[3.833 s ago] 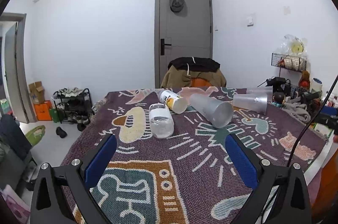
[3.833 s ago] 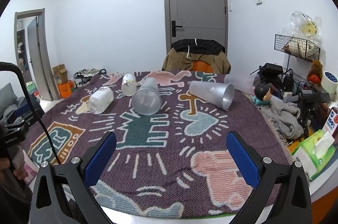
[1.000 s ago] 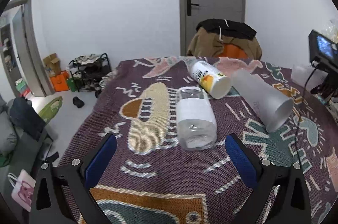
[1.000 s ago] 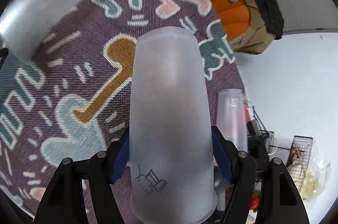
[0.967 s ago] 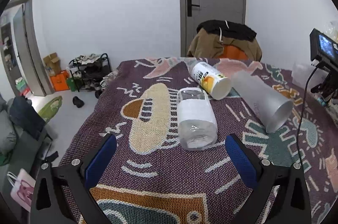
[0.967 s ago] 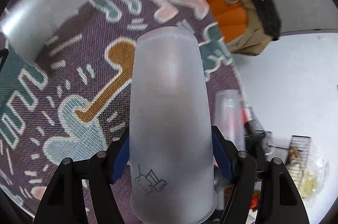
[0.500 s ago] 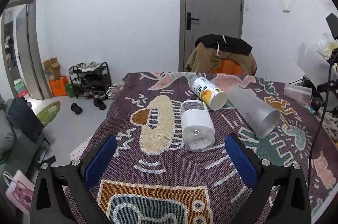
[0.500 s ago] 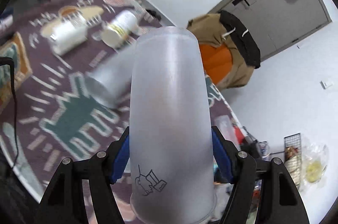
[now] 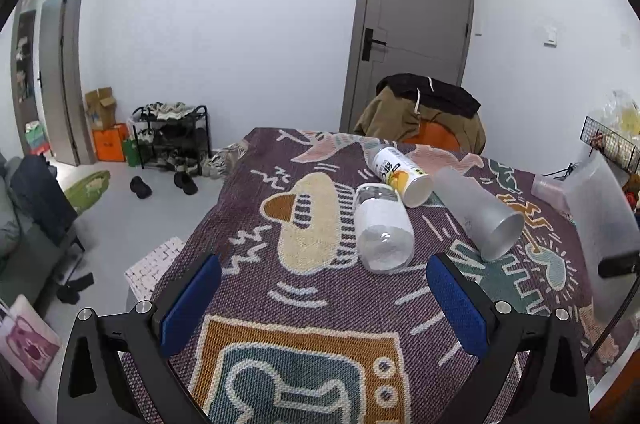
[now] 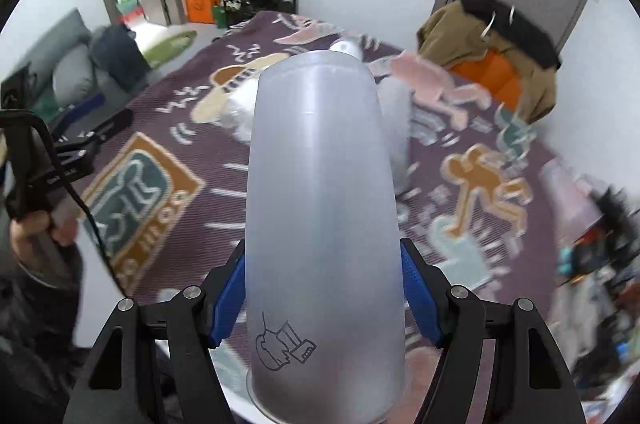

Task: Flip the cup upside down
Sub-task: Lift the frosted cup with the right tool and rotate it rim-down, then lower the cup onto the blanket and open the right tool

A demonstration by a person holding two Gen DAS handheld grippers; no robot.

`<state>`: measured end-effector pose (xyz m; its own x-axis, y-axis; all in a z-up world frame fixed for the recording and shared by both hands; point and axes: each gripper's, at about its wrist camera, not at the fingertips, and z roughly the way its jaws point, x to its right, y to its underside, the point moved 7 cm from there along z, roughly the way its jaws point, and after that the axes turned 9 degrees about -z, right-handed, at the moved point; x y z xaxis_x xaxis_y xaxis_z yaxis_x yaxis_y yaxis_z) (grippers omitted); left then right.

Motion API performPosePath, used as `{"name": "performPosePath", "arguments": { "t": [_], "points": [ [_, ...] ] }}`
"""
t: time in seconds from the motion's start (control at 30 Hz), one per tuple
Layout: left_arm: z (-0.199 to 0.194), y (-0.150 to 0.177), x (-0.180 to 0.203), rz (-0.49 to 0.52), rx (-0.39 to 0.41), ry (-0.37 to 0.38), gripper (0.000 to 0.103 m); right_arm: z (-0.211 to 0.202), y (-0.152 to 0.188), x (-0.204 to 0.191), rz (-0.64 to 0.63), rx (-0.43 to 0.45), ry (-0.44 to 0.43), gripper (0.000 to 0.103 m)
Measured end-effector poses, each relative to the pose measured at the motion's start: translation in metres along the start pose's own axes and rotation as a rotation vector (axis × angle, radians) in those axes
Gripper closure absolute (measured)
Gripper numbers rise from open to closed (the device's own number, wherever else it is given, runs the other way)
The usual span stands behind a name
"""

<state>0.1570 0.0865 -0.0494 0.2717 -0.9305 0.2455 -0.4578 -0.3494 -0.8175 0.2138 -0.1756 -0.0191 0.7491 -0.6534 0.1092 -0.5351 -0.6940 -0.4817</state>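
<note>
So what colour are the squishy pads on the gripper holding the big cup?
Blue pads, gripping the frosted plastic cup; right wrist view.

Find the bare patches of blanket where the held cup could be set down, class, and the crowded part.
Free: the near blanket between the open left gripper and the bottle. Crowded: bottle, can and lying cup cluster mid-table.

Both views are bright and evenly lit, with soft daylight-white tones on the walls and only faint shadows under the objects on the patterned cloth (image 9: 304, 304). Black fisheye vignetting rings every corner, and straight lines such as the grey door (image 9: 416, 36) bow near the edges. The left wrist view is sharp throughout. The right wrist view shows motion blur across its right side, while the frosted cup (image 10: 320, 224) stays crisp
</note>
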Motion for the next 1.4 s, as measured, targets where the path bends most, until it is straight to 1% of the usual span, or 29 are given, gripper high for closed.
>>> {"name": "performPosePath", "arguments": {
  "t": [0.1,0.33,0.47,0.57,0.8,0.9,0.93,0.97,1.03,1.07,1.2,1.27,1.4],
  "points": [
    [-0.001,0.004,-0.005,-0.006,-0.004,0.001,0.000,0.010,0.008,-0.010,0.067,0.007,-0.073,0.032],
    [0.002,0.016,-0.019,-0.010,-0.045,0.018,0.000,0.035,0.021,-0.032,0.205,0.002,-0.230,0.032],
    [0.001,0.023,-0.025,-0.011,-0.069,0.023,0.000,0.052,0.029,-0.039,0.278,-0.011,-0.272,0.032],
    [-0.001,0.028,-0.030,-0.020,-0.081,0.027,0.000,0.065,0.036,-0.041,0.355,-0.022,-0.309,0.032],
    [-0.002,0.034,-0.035,-0.008,-0.113,0.029,0.000,0.097,0.054,-0.035,0.513,-0.063,-0.317,0.031],
    [-0.002,0.033,-0.030,0.011,-0.124,0.031,0.000,0.102,0.056,-0.034,0.525,-0.076,-0.295,0.030],
    [-0.002,0.032,-0.026,0.021,-0.126,0.043,0.000,0.102,0.056,-0.034,0.521,-0.073,-0.288,0.029],
    [-0.002,0.031,-0.023,0.028,-0.128,0.047,0.000,0.101,0.056,-0.034,0.522,-0.064,-0.294,0.026],
    [-0.001,0.029,-0.015,0.048,-0.136,0.054,0.000,0.095,0.056,-0.035,0.528,-0.029,-0.310,0.007],
    [0.000,0.029,-0.010,0.060,-0.146,0.062,0.000,0.090,0.056,-0.032,0.526,-0.018,-0.304,0.006],
    [0.005,0.026,0.008,0.089,-0.203,0.104,0.000,0.069,0.064,-0.028,0.514,0.053,-0.298,0.006],
    [0.008,0.024,0.021,0.104,-0.234,0.120,0.000,0.056,0.067,-0.024,0.512,0.100,-0.280,0.006],
    [0.011,0.020,0.044,0.115,-0.298,0.161,0.000,0.028,0.078,-0.016,0.488,0.188,-0.188,0.006]
  ]
}}
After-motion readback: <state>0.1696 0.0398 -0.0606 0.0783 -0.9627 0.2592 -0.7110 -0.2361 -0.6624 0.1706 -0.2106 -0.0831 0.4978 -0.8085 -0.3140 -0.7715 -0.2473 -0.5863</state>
